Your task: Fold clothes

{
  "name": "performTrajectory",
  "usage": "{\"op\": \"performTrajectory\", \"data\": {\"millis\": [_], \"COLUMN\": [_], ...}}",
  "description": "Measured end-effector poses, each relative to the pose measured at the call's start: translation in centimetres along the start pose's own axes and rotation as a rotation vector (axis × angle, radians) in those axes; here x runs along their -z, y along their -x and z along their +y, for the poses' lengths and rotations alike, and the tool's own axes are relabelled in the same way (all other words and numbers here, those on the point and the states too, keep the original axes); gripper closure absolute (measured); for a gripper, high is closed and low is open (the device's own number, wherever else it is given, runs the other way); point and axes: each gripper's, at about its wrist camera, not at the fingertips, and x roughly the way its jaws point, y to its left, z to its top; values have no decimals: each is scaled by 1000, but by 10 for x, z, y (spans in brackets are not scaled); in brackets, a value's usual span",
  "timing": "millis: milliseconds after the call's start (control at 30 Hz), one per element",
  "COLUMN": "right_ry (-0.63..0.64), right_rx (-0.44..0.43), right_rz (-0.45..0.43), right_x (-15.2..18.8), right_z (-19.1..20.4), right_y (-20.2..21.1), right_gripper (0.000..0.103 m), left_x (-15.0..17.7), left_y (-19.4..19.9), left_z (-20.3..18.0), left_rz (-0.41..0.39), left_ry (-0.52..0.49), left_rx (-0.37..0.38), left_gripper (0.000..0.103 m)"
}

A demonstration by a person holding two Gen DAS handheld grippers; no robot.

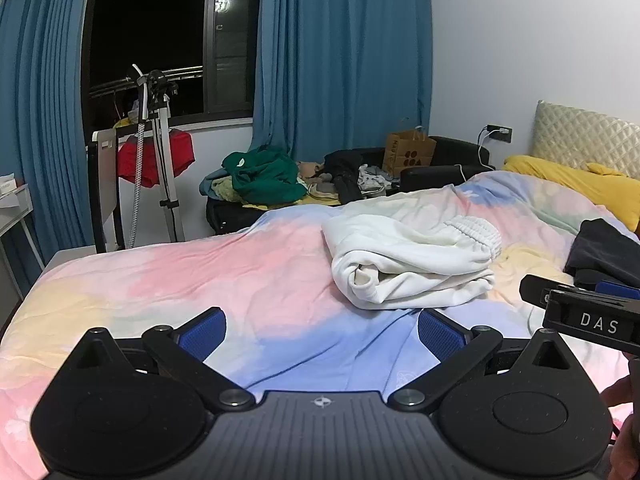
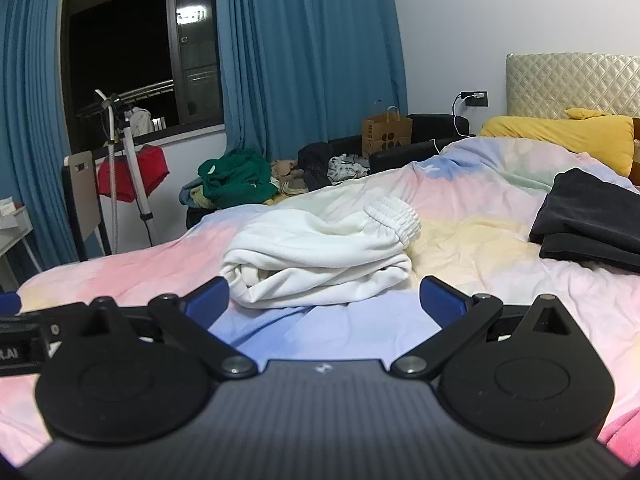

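Looking at this one, we'd say we're sitting between garments: the white sweatpants point(image 2: 320, 256) already look folded into a bundle, so our guess is the next step is either tidying that bundle or moving on to another piece.

Going big to small: the bed with its pastel duvet point(image 1: 200, 280) fills everything under and ahead of both tools. Far beyond it, past the foot of the bed, there's a heap of unfolded clothes point(image 1: 264, 178) on a dark sofa, well out of reach from here. A black folded garment point(image 2: 588, 220) lies off to the right of the right gripper point(image 2: 324, 300), looks done already.

The white sweatpants rest on the duvet just ahead of the right gripper, pretty much centred between its fingers with the elastic waistband at the far right end. From the left gripper point(image 1: 322, 332) the bundle sits ahead and a bit to the right.

Both tools have their blue pads spread wide with nothing between them, hovering low over the duvet, neither touching the fabric. The two sit side by side, close together.

If we're squaring up the bundle, the next move needs a short push forward and a pinch on the near rolled edge. Soft fleece, so it'll probably slump if grabbed by one layer only.
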Motion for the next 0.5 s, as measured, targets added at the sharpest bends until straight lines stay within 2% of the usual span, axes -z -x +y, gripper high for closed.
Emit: {"op": "performTrajectory", "data": {"millis": [500], "right_ry": [-4], "right_rx": [-3], "right_rz": [-2], "right_x": [0], "right_z": [-2], "right_y": [0], "right_gripper": [0], "left_x": [-2], "left_y": [6], "left_z": [9], "left_rz": [-5], "left_ry": [24], "left_rx": [13], "left_gripper": [0]}}
